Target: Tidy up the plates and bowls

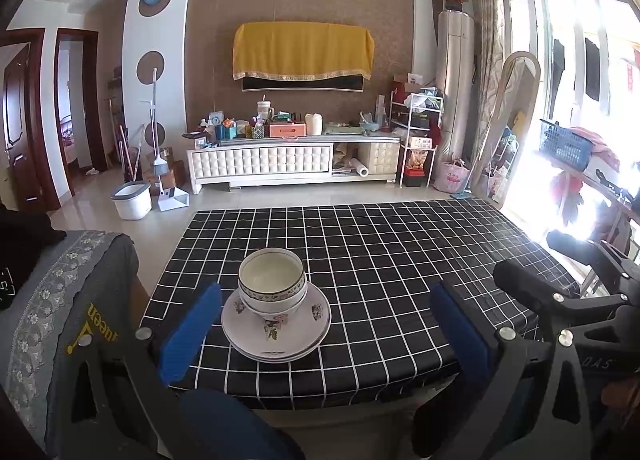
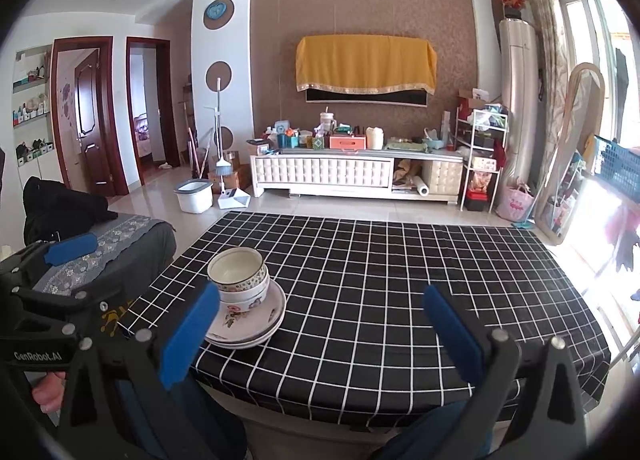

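round bowls (image 1: 272, 284) on glossy plates (image 1: 276, 330)

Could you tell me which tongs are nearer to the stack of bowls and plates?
Left. The left tongs are open around the stack at the table's near edge. The right tongs are open further right, the stack beside their left finger.

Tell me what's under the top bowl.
The top bowl is nested in a second bowl, which sits on stacked plates on the checked tablecloth. At least two plate rims show; the lower bowl's inside is covered.
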Motion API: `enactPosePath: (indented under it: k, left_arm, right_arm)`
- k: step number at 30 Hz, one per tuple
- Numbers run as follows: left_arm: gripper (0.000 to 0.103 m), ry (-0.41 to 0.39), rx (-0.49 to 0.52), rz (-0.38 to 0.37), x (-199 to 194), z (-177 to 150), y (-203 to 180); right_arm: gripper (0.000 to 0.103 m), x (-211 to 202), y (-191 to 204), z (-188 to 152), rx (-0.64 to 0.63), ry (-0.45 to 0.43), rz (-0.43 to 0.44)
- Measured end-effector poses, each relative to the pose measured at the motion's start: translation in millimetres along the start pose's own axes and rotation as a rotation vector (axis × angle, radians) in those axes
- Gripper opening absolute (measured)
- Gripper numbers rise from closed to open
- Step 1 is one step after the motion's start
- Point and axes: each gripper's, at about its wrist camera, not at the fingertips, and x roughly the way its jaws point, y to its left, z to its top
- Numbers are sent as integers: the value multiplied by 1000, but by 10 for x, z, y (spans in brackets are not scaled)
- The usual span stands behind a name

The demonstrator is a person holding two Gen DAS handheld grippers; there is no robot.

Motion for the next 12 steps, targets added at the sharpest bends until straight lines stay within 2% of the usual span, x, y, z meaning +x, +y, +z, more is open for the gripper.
enactPosePath:
  k: [12]
  left_arm:
    - [103,13,-9,5,24,-37,-22]
  right_arm:
    - [103,2,-21,0,7,8,2]
